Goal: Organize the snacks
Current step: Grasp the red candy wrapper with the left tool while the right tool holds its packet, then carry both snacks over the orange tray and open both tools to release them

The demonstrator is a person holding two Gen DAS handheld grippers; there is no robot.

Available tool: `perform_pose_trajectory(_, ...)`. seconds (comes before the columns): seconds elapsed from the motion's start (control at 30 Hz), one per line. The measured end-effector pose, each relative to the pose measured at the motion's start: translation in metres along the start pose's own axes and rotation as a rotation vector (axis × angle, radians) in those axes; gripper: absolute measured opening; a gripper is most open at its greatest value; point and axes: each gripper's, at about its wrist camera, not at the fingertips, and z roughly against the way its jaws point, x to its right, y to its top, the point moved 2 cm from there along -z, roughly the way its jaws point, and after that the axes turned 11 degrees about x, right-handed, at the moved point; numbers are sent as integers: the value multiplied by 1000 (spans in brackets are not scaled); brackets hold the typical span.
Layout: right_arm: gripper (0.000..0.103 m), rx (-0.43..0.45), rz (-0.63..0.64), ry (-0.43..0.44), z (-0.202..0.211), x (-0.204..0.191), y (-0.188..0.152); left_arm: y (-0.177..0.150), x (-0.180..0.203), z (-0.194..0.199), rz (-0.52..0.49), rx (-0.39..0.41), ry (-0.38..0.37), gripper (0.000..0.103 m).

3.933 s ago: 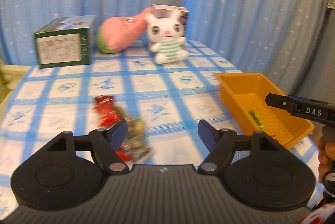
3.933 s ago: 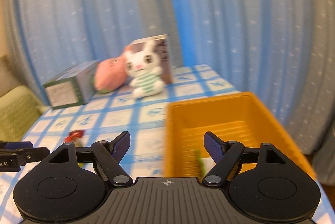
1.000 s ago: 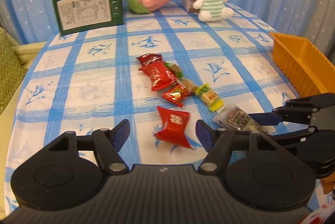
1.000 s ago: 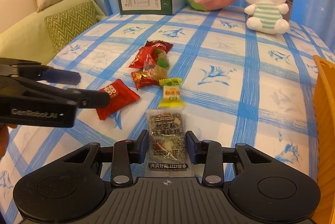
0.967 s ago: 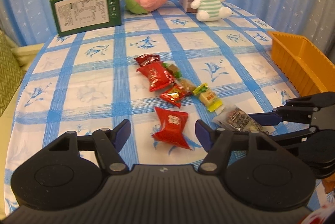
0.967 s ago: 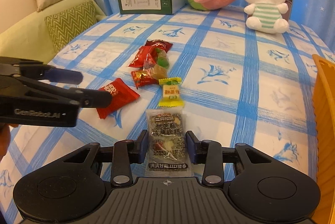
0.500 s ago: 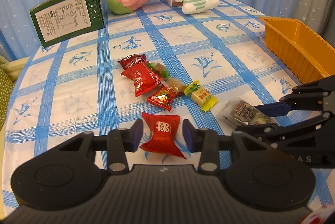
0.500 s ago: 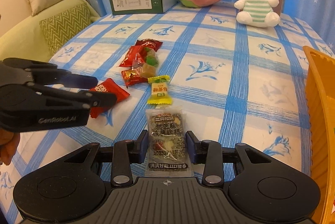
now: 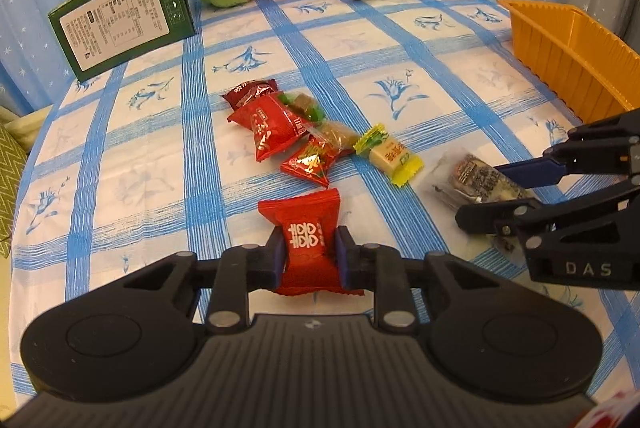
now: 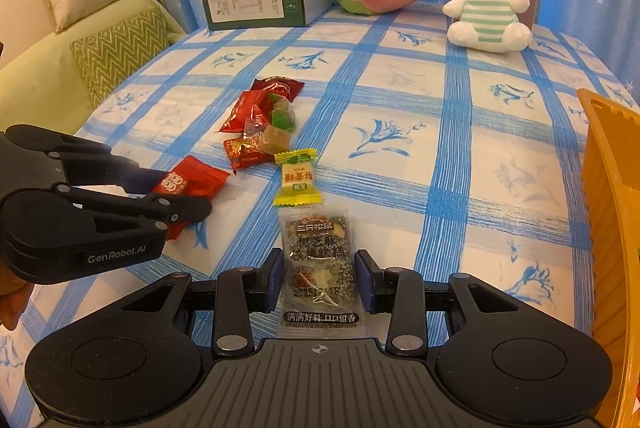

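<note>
Red foil fills the left wrist view: the left gripper now has its jaws clamped on the red candy packet, where a second ago they stood wide apart around it. The packet sits low over the blue-checked tablecloth. Beyond it lies a cluster of small wrapped snacks, with a yellow candy just beside them. At right, the right gripper pinches the sesame-nut bar packet, and the orange basket stands past it.

From the right wrist view, the right gripper is still clamped on the sesame-nut bar packet, unchanged from a second ago. The yellow candy lies just ahead of it. At left, the left gripper holds the red candy packet. The orange basket edges the right side.
</note>
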Motion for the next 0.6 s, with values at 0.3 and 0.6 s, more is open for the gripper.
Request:
perform_pose_trajectory(0.3, 38, 34, -42, -11, 3, 4, 1, 7, -5, 11, 53, 41, 31, 23)
perform_pose_trajectory(0.6, 38, 151, -83, -41, 46, 7, 10, 19, 6, 50, 102, 109, -13, 23)
